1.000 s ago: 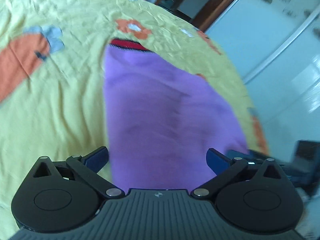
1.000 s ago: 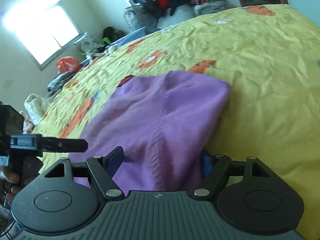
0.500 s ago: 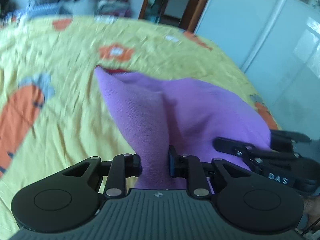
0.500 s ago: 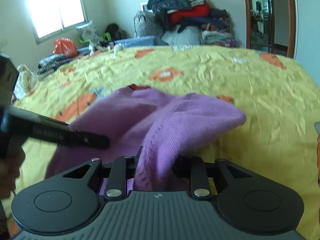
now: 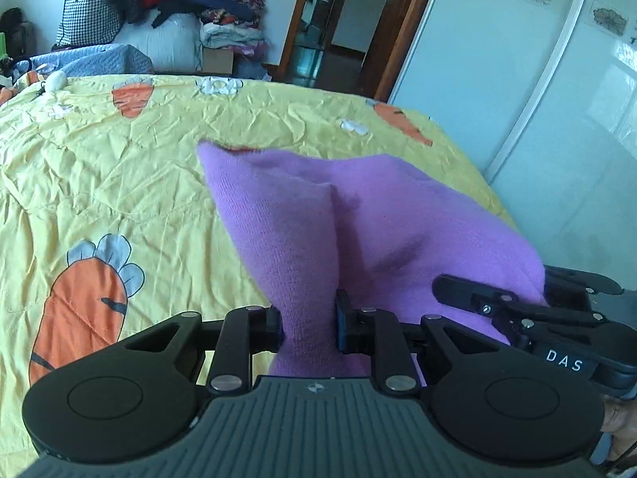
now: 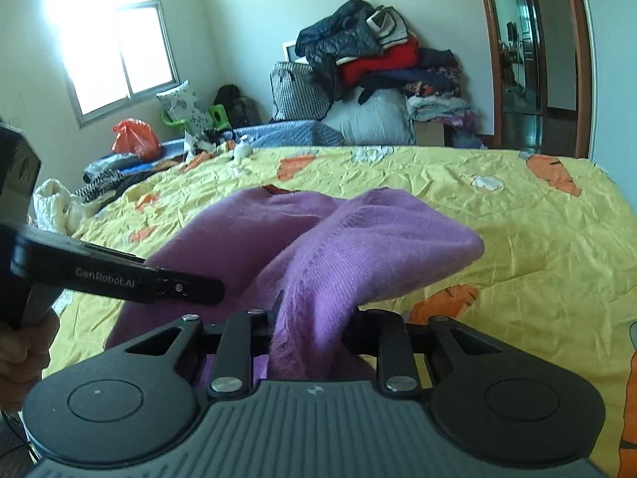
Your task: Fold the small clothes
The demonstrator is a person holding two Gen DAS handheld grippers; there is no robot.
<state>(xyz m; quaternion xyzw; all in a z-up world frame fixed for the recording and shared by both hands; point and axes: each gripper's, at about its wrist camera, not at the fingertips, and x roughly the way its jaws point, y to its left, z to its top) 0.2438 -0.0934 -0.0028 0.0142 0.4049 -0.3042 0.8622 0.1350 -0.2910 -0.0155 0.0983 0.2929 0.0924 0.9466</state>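
While both grippers pinch it, the garment hangs raised over the near part of the bed.
Left gripper (image 5: 308, 324): fingers closed narrow on a bunched near corner of the purple knit garment (image 5: 358, 215).
Right gripper (image 6: 312, 324): fingers clamped narrow on another gathered near edge of the same garment; it also shows at the right of the left wrist view.
Garment position: near end lifted between the two grippers, far end with a red trim reaching toward the middle of the yellow carrot-print bedspread (image 6: 517, 219).
Far background: clothes pile (image 6: 370, 59) against the wall, window (image 6: 115, 47) far left, doorway (image 5: 338, 20) far right.
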